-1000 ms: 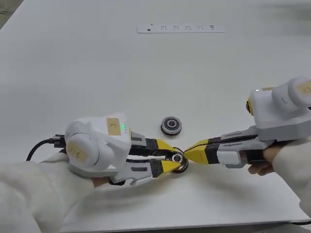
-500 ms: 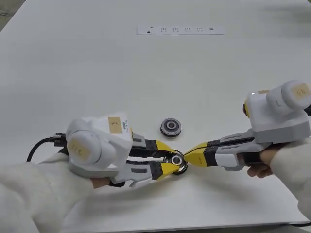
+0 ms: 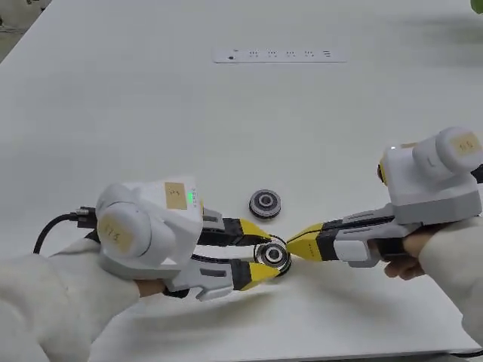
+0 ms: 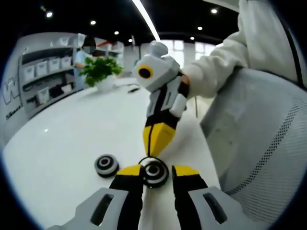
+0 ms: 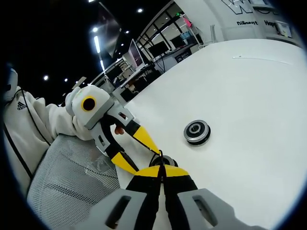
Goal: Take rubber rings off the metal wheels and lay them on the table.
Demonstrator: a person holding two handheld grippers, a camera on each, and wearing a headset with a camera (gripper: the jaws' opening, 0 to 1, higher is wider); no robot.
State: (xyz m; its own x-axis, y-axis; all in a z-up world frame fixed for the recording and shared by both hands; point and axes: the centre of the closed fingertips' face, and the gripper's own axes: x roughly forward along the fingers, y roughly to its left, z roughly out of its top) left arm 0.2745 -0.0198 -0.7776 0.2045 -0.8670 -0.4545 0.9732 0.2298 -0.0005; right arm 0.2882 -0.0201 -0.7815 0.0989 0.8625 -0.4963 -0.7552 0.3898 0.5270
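Observation:
A metal wheel [image 3: 272, 256] with a black rubber ring sits between the yellow jaws of my left gripper [image 3: 266, 253], which is shut on it just above the white table [image 3: 151, 113]. In the left gripper view the wheel [image 4: 155, 173] faces the camera between the jaws. My right gripper [image 3: 290, 246] comes in from the right, jaws together, pinching the ring at the wheel's edge; a thin black strand shows at its tip [image 5: 162, 167]. A second wheel [image 3: 265, 202] with its ring on lies flat just beyond, also seen as a dark disc [image 5: 197, 132].
A white power strip [image 3: 279, 55] lies at the far side of the table. The table's near edge runs just below both grippers. A mesh chair back [image 4: 268, 143] stands beside the table, and a potted plant [image 4: 100, 71] stands at the far end.
The left gripper has turned slightly, so the held wheel's face shows more. The right gripper's tip stays at the wheel's edge. The head camera has shifted a little.

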